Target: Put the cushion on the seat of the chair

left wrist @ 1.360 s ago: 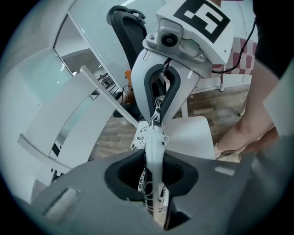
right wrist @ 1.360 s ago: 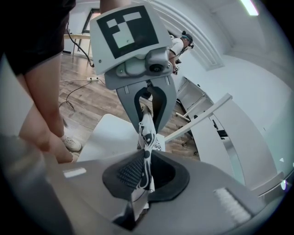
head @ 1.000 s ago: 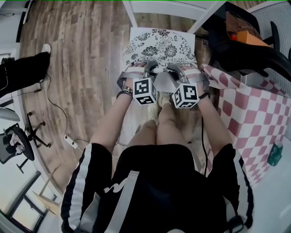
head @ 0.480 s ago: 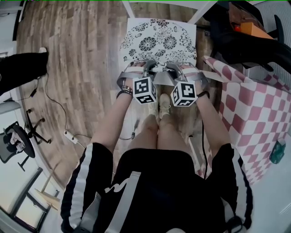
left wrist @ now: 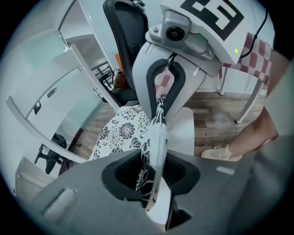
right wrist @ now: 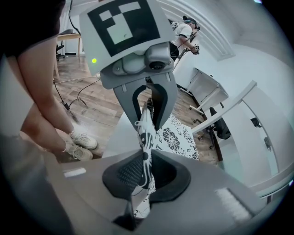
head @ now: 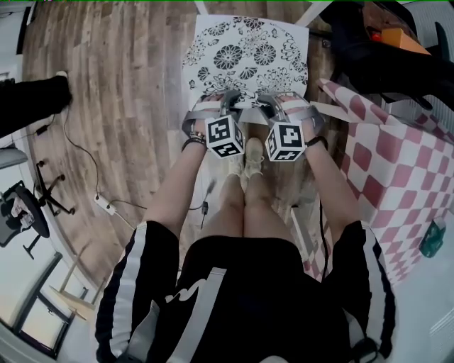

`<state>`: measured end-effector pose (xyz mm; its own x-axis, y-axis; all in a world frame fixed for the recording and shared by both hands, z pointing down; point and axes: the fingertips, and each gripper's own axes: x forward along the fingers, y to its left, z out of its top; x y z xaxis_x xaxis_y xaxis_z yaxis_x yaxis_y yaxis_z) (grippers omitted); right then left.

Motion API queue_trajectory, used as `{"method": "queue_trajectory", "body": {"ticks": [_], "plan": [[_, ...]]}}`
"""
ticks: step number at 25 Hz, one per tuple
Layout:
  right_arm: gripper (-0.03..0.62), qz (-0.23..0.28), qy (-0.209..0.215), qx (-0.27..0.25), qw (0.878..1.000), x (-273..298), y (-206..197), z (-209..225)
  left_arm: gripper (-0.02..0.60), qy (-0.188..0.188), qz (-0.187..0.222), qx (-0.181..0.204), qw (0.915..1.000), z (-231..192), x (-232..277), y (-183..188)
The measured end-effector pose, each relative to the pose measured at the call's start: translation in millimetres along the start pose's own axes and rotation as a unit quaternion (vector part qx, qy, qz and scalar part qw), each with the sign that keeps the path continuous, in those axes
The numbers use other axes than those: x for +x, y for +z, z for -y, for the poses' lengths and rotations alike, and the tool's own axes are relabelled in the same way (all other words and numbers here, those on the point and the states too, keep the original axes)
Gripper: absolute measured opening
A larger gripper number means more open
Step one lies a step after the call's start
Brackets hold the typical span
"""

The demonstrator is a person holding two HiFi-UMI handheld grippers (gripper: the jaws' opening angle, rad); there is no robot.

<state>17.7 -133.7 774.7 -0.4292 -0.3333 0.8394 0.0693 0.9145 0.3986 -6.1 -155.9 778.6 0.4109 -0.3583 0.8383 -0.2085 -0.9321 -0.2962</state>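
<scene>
The cushion (head: 248, 57), white with a black flower print, lies spread out flat ahead of both grippers in the head view. It covers the white chair, of which only frame bars (head: 310, 14) show at the top. My left gripper (head: 228, 101) is shut on the cushion's near edge, and my right gripper (head: 266, 103) is shut on the same edge beside it. In the left gripper view the cushion edge (left wrist: 154, 137) runs between my jaws (left wrist: 154, 172), above the white chair seat (left wrist: 183, 133). The right gripper view shows the cushion edge (right wrist: 144, 142) pinched in the jaws (right wrist: 144, 176).
A table with a pink and white checked cloth (head: 397, 163) stands close on the right, and a black office chair (head: 383, 64) beyond it. The person's shoes (head: 248, 159) are just below the grippers. A power strip and cable (head: 106, 205) lie on the wood floor at left.
Both grippers have gone down and a little forward with the cushion. More of the cushion shows flat ahead of them now, and the chair's white frame bars are nearer the picture's top.
</scene>
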Motion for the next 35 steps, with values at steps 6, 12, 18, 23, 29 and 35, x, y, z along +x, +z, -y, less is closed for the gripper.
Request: {"method": "queue_trajectory", "body": {"ticks": [6, 12, 18, 23, 29, 35], "plan": [[0.015, -0.005, 0.010, -0.004, 1.000, 11.6, -4.7, -17.0, 0.107, -0.015, -0.010, -0.006, 0.9998, 19.8, 13.0, -10.1], [0.015, -0.013, 0.021, 0.001, 1.000, 23.1, -11.0, -39.8, 0.123, -0.031, -0.013, -0.002, 0.9994, 33.1, 23.8, -16.5], [0.015, -0.026, 0.025, -0.001, 0.999, 29.9, -22.5, -53.9, 0.130, -0.042, -0.014, -0.007, 0.9990, 46.8, 35.6, -16.6], [0.015, -0.035, 0.030, 0.006, 0.999, 33.7, -32.4, -62.5, 0.138, -0.053, -0.014, -0.011, 0.9984, 60.5, 42.3, -16.0], [0.015, -0.042, 0.033, 0.012, 0.999, 42.1, -37.7, -71.6, 0.143, -0.059, -0.020, -0.009, 0.9980, 69.1, 48.5, -19.2], [0.023, -0.049, 0.043, 0.020, 0.998, 46.9, -42.9, -82.6, 0.154, -0.073, -0.025, -0.009, 0.9970, 81.2, 53.2, -21.1]]}}
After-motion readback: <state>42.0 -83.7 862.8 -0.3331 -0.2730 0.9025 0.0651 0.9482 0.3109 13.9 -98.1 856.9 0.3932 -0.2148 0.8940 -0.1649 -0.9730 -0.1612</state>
